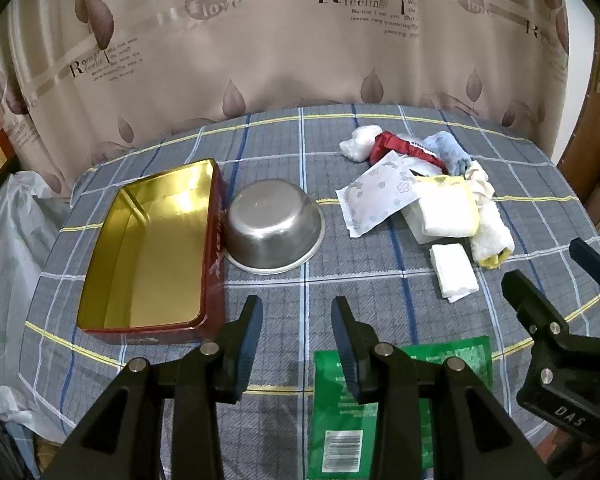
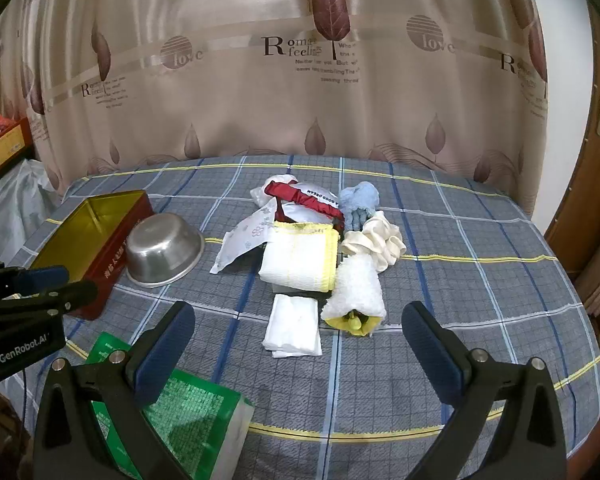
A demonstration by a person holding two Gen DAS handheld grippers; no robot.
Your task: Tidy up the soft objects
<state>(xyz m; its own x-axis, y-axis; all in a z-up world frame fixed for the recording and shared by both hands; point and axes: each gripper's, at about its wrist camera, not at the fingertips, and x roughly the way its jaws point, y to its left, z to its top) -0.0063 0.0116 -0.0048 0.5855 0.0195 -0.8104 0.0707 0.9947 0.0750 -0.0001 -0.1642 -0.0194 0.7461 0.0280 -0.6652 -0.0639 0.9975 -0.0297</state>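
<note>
Soft items [image 2: 300, 256] heaped on plaid tabletop [image 2: 460, 320], right of empty tin [image 1: 148, 248].
Steel bowl [image 1: 274, 226] sits upside down beside tin; left gripper [image 1: 296, 340] jaws part-open, right gripper [image 2: 300, 340] jaws spread, both empty.

The right gripper [image 2: 298, 334] is being held wide open above a checked tablecloth [image 2: 480, 280], with nothing between its jaws. Just beyond it, a folded white tissue [image 2: 294, 326] and a rolled white towel [image 2: 356, 290] are lying side by side before a heap of soft items. An upturned steel bowl [image 2: 164, 254] is resting beside an open red tin [image 2: 100, 228]. A green packet [image 2: 188, 412] is partly hidden by the near left finger. The left gripper [image 2: 48, 284] is showing at the left edge.
</note>
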